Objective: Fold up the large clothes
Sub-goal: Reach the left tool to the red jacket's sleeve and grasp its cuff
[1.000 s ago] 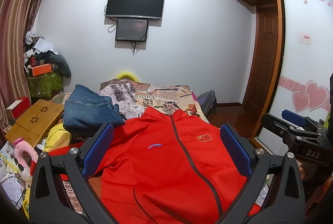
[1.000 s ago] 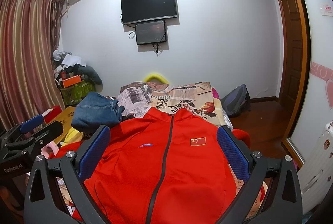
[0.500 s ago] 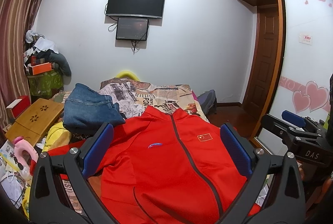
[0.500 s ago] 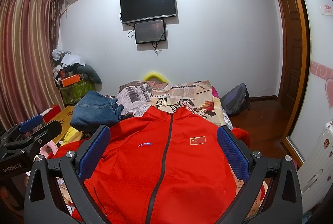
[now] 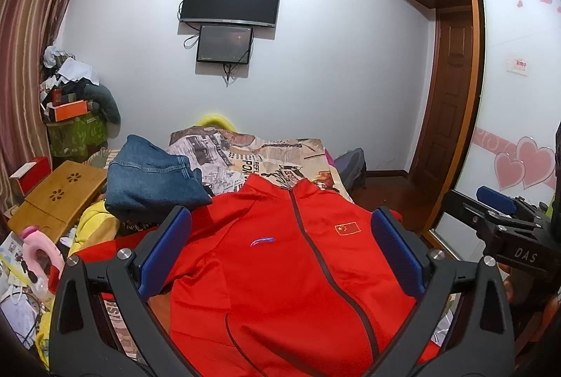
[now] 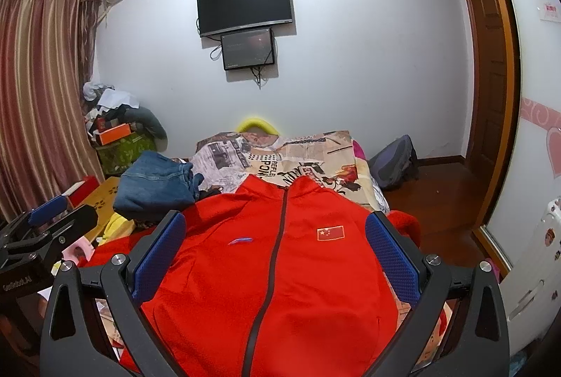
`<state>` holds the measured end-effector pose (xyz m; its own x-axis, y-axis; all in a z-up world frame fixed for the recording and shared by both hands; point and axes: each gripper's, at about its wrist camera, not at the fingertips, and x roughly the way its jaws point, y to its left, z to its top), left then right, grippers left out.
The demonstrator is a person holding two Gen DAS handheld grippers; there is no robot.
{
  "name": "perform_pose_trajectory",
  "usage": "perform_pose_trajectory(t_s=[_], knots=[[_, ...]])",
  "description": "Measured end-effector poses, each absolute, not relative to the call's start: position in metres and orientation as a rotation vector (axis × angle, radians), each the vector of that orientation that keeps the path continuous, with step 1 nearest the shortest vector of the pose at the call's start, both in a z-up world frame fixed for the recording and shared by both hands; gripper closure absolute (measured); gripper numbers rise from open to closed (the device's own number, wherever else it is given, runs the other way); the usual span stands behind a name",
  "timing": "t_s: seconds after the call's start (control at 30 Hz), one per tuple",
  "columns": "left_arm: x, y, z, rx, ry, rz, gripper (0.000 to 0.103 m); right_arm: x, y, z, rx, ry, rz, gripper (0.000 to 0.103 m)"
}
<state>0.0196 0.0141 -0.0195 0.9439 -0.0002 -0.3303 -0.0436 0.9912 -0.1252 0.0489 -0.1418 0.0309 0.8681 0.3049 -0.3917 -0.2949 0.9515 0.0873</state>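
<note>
A red zip jacket lies flat, front up, on the bed, its collar toward the far wall; it also shows in the right wrist view. It has a dark zipper, a small flag patch and a small logo. My left gripper is open and empty, held above the jacket's chest. My right gripper is open and empty, also above the chest. The right gripper shows at the right edge of the left wrist view. The left gripper shows at the left edge of the right wrist view.
Folded blue jeans lie on the bed left of the jacket, on a printed bedsheet. A wooden lap table and clutter stand at the left. A backpack sits on the floor right of the bed, near a wooden door.
</note>
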Motion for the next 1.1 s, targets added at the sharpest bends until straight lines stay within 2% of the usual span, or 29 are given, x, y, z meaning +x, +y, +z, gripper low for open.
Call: perform_pose_trajectory(t_s=[0.3, 0.57, 0.8, 1.03, 1.1], knots=[[0.037, 0.046, -0.030, -0.144, 0.339, 0.129, 0.000, 0.068, -0.136, 0.022, 0.007, 0.462, 0.272, 0.001], [0.054, 0.139, -0.060, -0.245, 0.377, 0.415, 0.000, 0.094, -0.133, 0.006, -0.028, 0.530, 0.221, 0.001], [0.060, 0.243, -0.116, -0.431, 0.501, 0.652, 0.000, 0.116, -0.127, -0.009, -0.064, 0.588, 0.168, 0.001], [0.054, 0.330, -0.199, -0.692, 0.669, 0.718, 0.001, 0.135, -0.115, -0.018, -0.064, 0.635, 0.187, 0.001], [0.050, 0.344, -0.218, -0.766, 0.694, 0.706, 0.004, 0.140, -0.113, -0.021, -0.060, 0.652, 0.195, 0.001]])
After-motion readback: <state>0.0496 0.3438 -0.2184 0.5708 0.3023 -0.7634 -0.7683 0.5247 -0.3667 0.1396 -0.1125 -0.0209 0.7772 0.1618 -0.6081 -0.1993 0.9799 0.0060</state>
